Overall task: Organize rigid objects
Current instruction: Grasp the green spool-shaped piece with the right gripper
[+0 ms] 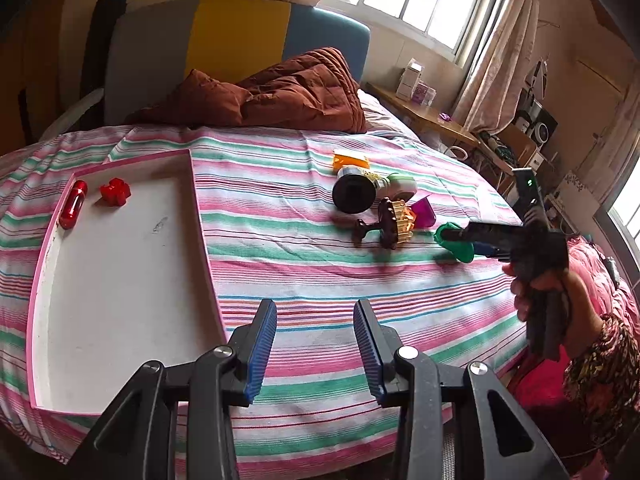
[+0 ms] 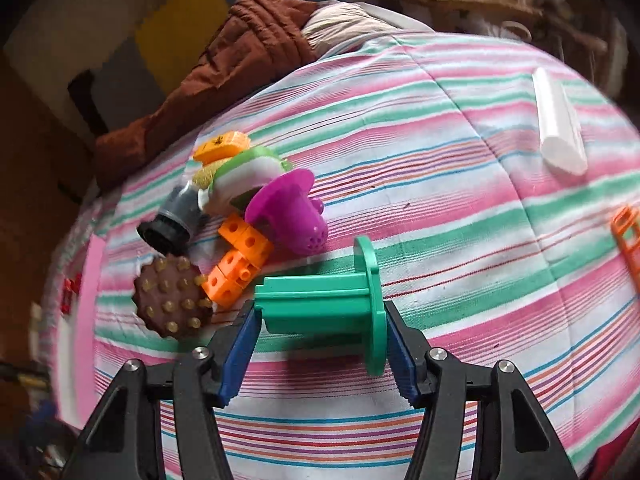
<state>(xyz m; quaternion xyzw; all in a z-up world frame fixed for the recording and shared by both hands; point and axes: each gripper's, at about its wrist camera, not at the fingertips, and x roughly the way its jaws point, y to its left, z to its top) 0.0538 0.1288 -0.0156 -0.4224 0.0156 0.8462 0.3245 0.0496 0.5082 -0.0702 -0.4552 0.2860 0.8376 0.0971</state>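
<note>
A green plastic spool (image 2: 320, 304) lies sideways between the blue pads of my right gripper (image 2: 320, 312), which is shut on its two ends just above the striped bedsheet. The left wrist view shows that gripper (image 1: 460, 236) at the right of the toy pile. The pile holds a brown studded disc (image 2: 172, 300), orange blocks (image 2: 240, 264), a magenta funnel piece (image 2: 292, 216) and a black-grey cylinder (image 2: 172, 224). A pink-rimmed white tray (image 1: 200, 216) at the left holds a red capsule (image 1: 74, 204) and a red cross block (image 1: 115, 192). My left gripper (image 1: 315, 308) stands open and empty beside the tray.
A brown quilt (image 1: 280, 92) lies at the head of the bed. A white tube (image 2: 558, 128) and an orange frame piece (image 2: 628, 236) lie apart at the right. A wooden side table (image 1: 424, 112) stands past the bed. The person's hand (image 1: 536, 284) holds the right gripper.
</note>
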